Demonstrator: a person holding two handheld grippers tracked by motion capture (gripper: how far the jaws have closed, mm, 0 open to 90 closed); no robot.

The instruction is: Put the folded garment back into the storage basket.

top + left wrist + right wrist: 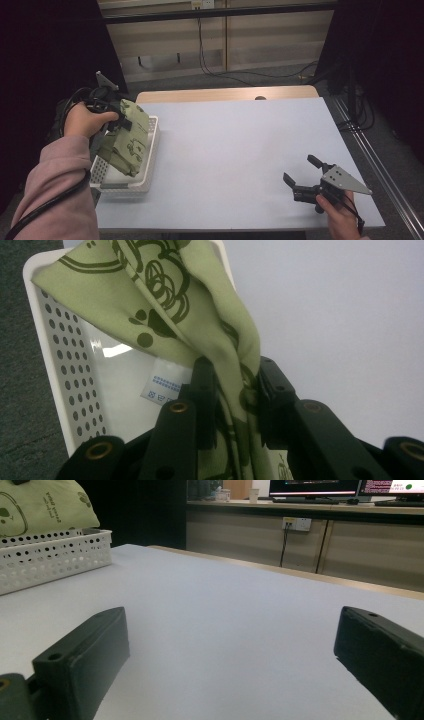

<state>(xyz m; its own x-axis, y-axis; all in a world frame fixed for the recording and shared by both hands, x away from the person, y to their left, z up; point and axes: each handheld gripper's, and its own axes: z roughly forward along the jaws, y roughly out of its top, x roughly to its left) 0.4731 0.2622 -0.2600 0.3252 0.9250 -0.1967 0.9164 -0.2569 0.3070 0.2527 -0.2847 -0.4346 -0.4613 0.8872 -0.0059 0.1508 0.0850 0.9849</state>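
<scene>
Green cloth: a pale green fabric bag printed with dark green line drawings [127, 137] hung over the white perforated plastic basket [148, 172] at the left edge of the table, its lower end reaching down inside the basket.
Left gripper: the left gripper [232, 390] was clamped on a bunched fold of the cloth, seen pinched between the two black jaws in the left gripper view; a white care label [162, 388] hung just beside the jaws.
Right gripper: the right gripper [303, 172] rested low near the front right corner of the pale grey table [235, 150], jaws spread wide with nothing between them.
Risk, grip: only a narrow fold seemed to be held, so the soft cloth could have slipped free if pulled or swung quickly.
Risk, basket: the light basket sat at the table's left edge, part of it apparently over the side; dragging the cloth against its rim could probably have tipped it or pushed it off.
Risk, snag: the hanging end might have caught on the basket wall while being lifted.
Edges: the basket was hard against the left edge; the right gripper lay close to the front and right edges.
Open room: the broad middle of the table between the two grippers was bare, leaving ample space to set the cloth down.
</scene>
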